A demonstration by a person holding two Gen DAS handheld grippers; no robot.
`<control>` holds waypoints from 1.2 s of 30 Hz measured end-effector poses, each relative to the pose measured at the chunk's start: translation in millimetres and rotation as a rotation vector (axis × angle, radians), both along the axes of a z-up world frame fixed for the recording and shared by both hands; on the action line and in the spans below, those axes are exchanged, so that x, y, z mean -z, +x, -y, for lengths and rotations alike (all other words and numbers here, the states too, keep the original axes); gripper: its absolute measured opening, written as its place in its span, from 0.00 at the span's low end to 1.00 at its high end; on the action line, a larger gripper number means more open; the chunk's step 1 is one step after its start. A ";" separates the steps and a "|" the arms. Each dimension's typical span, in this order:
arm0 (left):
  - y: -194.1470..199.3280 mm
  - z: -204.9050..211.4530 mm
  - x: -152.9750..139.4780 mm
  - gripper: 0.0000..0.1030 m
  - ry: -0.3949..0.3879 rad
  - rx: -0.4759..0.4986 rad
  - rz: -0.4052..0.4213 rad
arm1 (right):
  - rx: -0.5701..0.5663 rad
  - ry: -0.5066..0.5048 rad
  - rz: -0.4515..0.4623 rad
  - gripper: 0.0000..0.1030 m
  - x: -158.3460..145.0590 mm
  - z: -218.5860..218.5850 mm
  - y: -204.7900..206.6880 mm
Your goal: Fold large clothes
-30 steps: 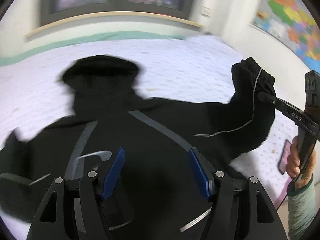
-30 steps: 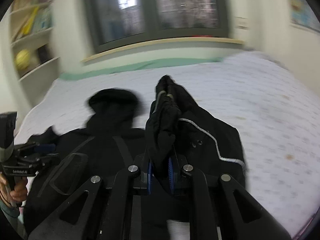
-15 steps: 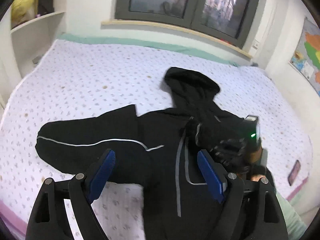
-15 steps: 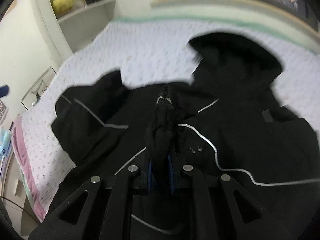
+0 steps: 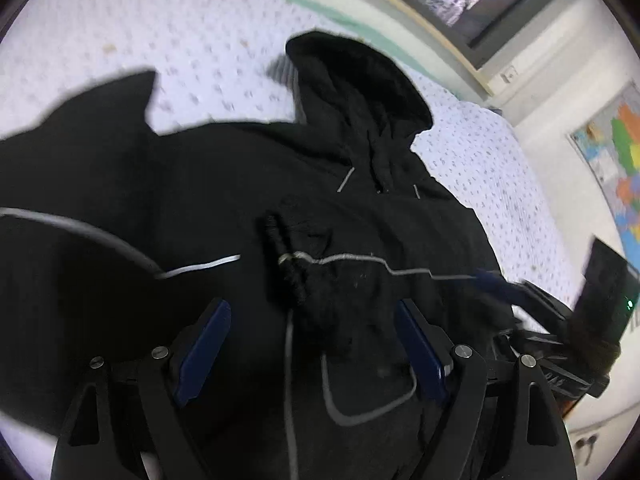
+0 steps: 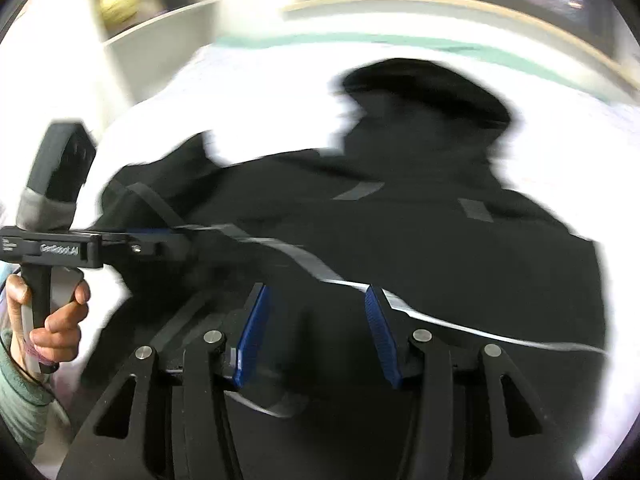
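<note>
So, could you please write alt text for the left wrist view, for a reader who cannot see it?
A black hooded jacket lies spread on a white dotted bedsheet, one sleeve cuff folded across its chest. The open left gripper hovers over it, blue pads apart. The right gripper reaches in from the right edge.

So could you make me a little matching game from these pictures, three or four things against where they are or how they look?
Things:
1. black hooded jacket
2. folded-in sleeve cuff
3. left tool
4. colourful wall map

States:
a. lying across the jacket's chest
b. open, holding nothing
c. hanging on the right-hand wall
d. spread on the white dotted bedsheet

Pairs: 1-d, 2-a, 3-b, 4-c
</note>
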State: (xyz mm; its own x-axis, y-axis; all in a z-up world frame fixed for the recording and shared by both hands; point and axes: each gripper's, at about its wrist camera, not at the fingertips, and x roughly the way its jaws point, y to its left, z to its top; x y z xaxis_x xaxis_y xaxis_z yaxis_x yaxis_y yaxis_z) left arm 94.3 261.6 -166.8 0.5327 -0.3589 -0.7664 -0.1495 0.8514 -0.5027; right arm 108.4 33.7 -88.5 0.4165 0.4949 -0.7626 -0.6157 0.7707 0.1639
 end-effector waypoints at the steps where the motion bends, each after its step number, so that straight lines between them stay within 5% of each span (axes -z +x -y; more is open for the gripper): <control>1: 6.5 4.6 8.1 0.82 -0.003 -0.003 -0.019 | 0.036 -0.016 0.005 0.51 2.3 11.8 4.7; 4: 26.6 24.5 31.4 0.67 0.075 -0.023 -0.100 | 0.141 -0.049 -0.036 0.51 17.7 59.5 23.0; 5: 32.6 32.4 34.7 0.33 0.111 -0.013 -0.094 | 0.168 -0.063 -0.046 0.51 23.2 67.4 26.8; 8: 33.6 36.5 23.7 0.21 0.134 0.002 -0.023 | 0.225 -0.080 -0.063 0.51 35.7 89.0 31.7; 12: 9.6 2.4 -12.0 0.21 0.111 -0.078 0.114 | 0.238 -0.065 -0.054 0.52 38.6 90.0 37.4; 17: 6.8 -14.8 30.0 0.23 0.138 -0.050 -0.032 | 0.231 -0.124 -0.107 0.60 79.8 59.3 47.5; 21: -12.3 -5.1 11.6 0.26 0.181 -0.022 0.028 | 0.248 -0.196 -0.141 0.62 93.0 46.5 52.2; 22: -20.4 -2.6 -6.2 0.29 0.202 -0.027 0.082 | 0.252 -0.192 -0.147 0.62 87.0 47.0 52.5; 24: -31.3 0.2 -37.6 0.62 0.244 -0.041 0.170 | 0.251 -0.114 -0.090 0.62 60.3 49.8 48.2; 27: -25.2 18.3 -64.0 0.70 0.246 -0.024 0.231 | 0.280 -0.112 0.017 0.65 32.5 38.7 52.1; 31: 16.1 26.9 -17.5 0.68 0.152 0.021 0.084 | 0.313 -0.176 -0.110 0.65 69.2 18.0 85.3; 33: 37.0 29.9 31.6 0.55 0.159 -0.001 -0.060 | 0.331 -0.210 -0.160 0.65 94.9 13.9 90.6; 36: 41.3 36.4 41.4 0.55 0.211 -0.001 -0.046 | 0.333 -0.186 -0.158 0.65 99.1 18.1 88.9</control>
